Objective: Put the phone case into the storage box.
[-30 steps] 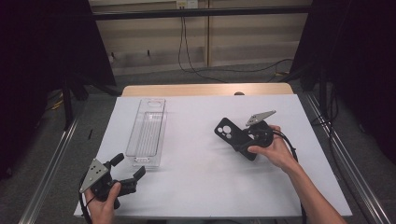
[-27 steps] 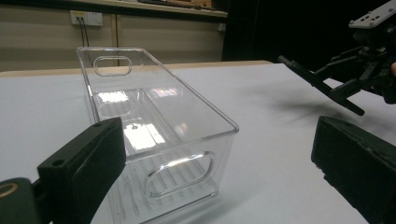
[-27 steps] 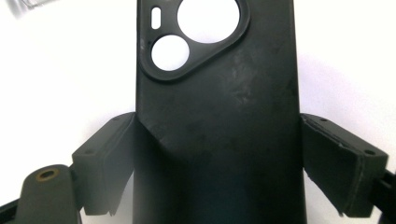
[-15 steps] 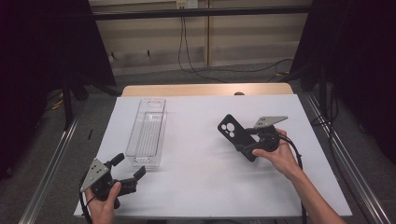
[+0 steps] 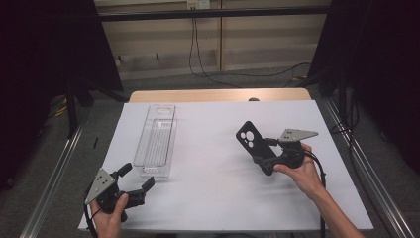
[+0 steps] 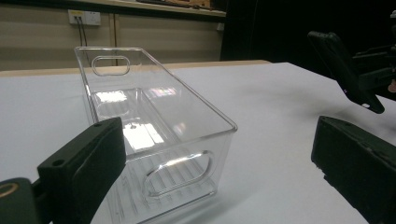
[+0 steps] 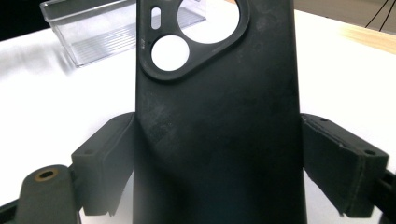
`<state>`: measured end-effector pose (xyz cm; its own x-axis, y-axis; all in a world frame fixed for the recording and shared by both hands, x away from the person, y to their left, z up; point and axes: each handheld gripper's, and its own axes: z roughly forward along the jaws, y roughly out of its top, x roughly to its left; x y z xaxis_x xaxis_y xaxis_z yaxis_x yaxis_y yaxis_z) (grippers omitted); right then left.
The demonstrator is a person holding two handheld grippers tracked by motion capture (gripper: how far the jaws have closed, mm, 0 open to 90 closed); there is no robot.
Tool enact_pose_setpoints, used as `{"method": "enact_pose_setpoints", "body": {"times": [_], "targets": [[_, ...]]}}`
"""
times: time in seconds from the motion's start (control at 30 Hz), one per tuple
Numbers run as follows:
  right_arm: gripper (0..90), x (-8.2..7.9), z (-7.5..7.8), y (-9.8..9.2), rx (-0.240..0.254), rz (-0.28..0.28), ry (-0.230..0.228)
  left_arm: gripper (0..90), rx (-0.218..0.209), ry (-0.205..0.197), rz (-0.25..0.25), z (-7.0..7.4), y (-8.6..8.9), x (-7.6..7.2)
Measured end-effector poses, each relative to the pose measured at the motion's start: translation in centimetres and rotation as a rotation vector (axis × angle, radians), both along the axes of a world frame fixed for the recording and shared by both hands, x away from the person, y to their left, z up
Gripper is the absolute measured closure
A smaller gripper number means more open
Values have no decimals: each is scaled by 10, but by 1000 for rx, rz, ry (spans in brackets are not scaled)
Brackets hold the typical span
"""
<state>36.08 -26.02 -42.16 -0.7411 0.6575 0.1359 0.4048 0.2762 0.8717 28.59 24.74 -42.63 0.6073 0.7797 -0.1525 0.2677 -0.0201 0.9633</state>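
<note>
A black phone case (image 5: 249, 138) with round camera cutouts is held tilted above the white table (image 5: 213, 193), right of centre. My right gripper (image 5: 266, 158) is shut on its lower part. In the right gripper view the case (image 7: 215, 116) stands upright between the two jaws, which press on its edges. A long clear plastic bin (image 5: 158, 141) lies on the table's left half, with nothing in it. My left gripper (image 5: 137, 176) is open just in front of the bin's near end. In the left gripper view the bin (image 6: 159, 116) shows between the wide-apart jaws.
A wooden strip (image 5: 218, 95) runs along the table's far edge. Metal rails (image 5: 59, 168) flank both sides. Cables hang on the back wall (image 5: 198, 44). The bin (image 7: 93, 28) lies far beyond the case in the right gripper view.
My right gripper has carried the phone case a little to the right, and its grey plate has swung rightward. The left gripper and the bin have stayed where they were.
</note>
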Motion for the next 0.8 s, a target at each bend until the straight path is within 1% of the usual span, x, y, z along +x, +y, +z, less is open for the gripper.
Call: {"method": "enact_pose_setpoints", "body": {"times": [0.07,0.23,0.37,0.47,0.53,0.57,0.63,0.8], "targets": [[145,-4,1,0,-2,-1,-5,31,-4,1,-1,0,0,0],[145,-13,0,-3,22,4,-16,31,5,-9,-7,1,0,-1],[145,-19,-6,-4,46,8,-25,31,5,-11,-7,1,0,-1],[145,-23,-9,-4,56,13,-26,31,22,-12,-18,1,0,-1],[145,-26,-9,-4,65,21,-28,31,25,-14,-26,2,-1,-2],[145,-28,-9,-4,84,26,-26,31,27,-15,-28,2,-2,-2],[145,-29,-9,-4,84,29,-29,31,27,-16,-38,2,-2,-3],[144,-37,-9,0,96,57,-32,30,21,-12,-43,3,-3,-3]]}}
